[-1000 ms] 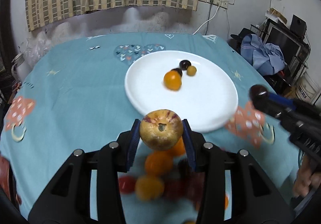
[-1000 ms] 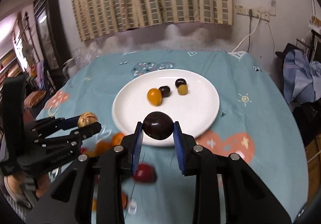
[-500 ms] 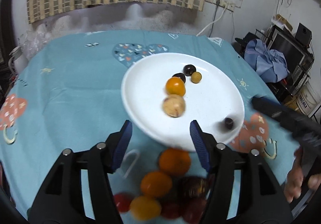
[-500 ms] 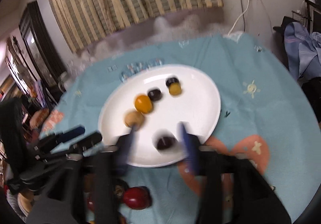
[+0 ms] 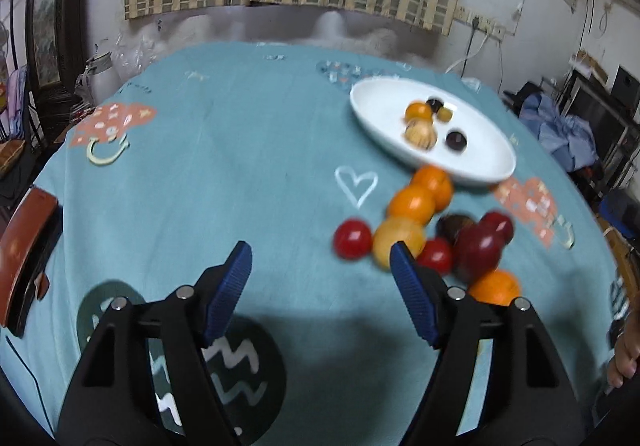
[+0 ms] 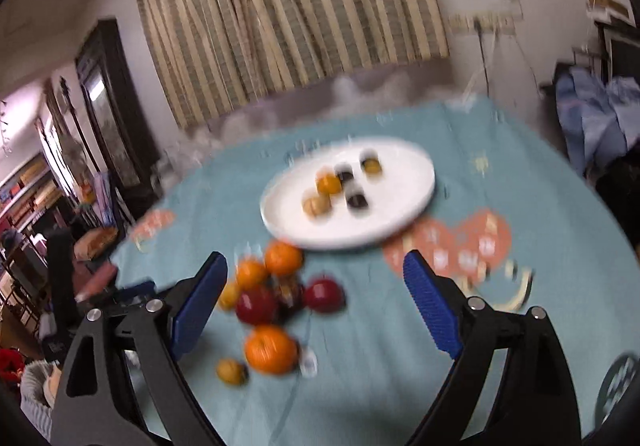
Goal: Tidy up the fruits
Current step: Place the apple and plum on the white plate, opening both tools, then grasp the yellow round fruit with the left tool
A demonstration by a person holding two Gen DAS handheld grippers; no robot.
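So both claws are empty right now. The left claw [image 5: 320, 270] has its jaws spread with only bare teal cloth between them, and they've just been opening wider. Same story for the right claw [image 6: 316, 286]: jaws far apart, just been opening, nothing pinched, with the pile of loose fruit [image 6: 276, 294] showing through the gap on the worktop [image 5: 224, 166]. The white plate [image 5: 384, 106] sits further back with five pieces on it: a small orange [image 5: 418, 112], a speckled yellowish fruit [image 5: 420, 133] touching it, a dark plum [image 5: 456, 140] a bit apart, plus a tiny dark one and a tiny yellow one at the far side. The loose pile lies just beside the plate's near rim, oranges [image 5: 420, 198], red ones [image 5: 353, 239] and dark red ones all bunched up touching. The right view is pretty blurry.
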